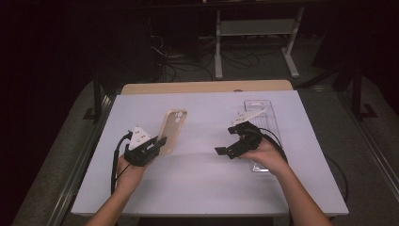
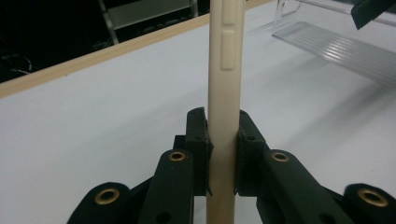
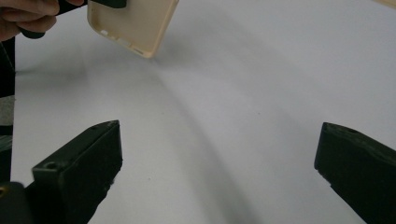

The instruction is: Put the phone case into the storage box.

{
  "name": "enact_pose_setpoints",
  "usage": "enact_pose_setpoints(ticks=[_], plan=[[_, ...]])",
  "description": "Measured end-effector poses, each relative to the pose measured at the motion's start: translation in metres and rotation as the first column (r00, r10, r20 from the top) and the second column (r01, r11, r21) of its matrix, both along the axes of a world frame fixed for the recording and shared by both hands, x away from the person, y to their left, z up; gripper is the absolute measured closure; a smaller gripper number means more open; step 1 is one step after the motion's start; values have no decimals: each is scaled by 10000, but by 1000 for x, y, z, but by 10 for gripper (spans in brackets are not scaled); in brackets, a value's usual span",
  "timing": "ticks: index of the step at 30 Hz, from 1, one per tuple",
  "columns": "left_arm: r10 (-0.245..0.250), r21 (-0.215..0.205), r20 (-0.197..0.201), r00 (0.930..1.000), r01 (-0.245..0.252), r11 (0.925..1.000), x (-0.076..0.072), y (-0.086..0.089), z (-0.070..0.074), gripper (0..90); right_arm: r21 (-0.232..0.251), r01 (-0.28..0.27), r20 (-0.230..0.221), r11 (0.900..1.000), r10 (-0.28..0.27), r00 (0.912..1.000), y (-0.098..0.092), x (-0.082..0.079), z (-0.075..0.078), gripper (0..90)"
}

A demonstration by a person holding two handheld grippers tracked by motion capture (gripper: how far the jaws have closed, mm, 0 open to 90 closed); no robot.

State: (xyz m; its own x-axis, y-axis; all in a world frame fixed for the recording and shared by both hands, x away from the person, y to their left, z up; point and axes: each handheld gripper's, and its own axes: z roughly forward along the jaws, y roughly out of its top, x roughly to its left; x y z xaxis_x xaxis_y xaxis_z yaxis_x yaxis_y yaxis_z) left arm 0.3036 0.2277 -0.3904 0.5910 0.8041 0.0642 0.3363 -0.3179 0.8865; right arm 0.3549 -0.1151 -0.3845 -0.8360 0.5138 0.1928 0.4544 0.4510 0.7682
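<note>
Case [image 1: 172,130]: beige phone case, left of centre in the high view, held off the table [image 1: 202,188] and tilted, camera cutout at its upper end; in the left gripper view, upright in mid frame, seen edge-on.
Left gripper [image 1: 157,145]: clenched on the case's lower edge, both pads pressing its thin side wall from either side; only the bottom part of the case gripped.
Right gripper [image 1: 225,151]: released, jaws spread wide, nothing between them; right of centre in the high view, pointed toward the case.
Tray [image 1: 269,123]: clear plastic, right side of the high view, partly under the right hand [image 1: 266,157]; upper right in the left gripper view.
Risk 1: pivoting or slipping of the case, likely because of the short, low grip and the long free end above it.
Risk 2: flexing or popping out of the soft wall, likely if squeezed harder.
Risk 3: knock from the right gripper, possible on a fast or off-line approach, since 1 jaw tip could strike the free end before closing.
Risk 4: drop onto the table, probable if the left lets go before the right has a firm hold.
Risk 5: nudging the tray off its spot, possible from the right forearm above it.
</note>
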Motion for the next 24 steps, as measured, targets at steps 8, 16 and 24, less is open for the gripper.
enact_pose_setpoints(ticks=[8,16,24], plan=[[108,149,54,9999,-109,9998,-1,-1,0,791,106,243,35,9996,-244,9997,0,0,9,6],[280,282,149,9995,-284,9992,-2,-4,0,791,249,337,-133,9991,-334,9994,5,0,12,6],[369,344,254,9990,-378,9987,-3,-8,-1,791,408,241,-325,9989,-227,9992,13,3,14,6]])
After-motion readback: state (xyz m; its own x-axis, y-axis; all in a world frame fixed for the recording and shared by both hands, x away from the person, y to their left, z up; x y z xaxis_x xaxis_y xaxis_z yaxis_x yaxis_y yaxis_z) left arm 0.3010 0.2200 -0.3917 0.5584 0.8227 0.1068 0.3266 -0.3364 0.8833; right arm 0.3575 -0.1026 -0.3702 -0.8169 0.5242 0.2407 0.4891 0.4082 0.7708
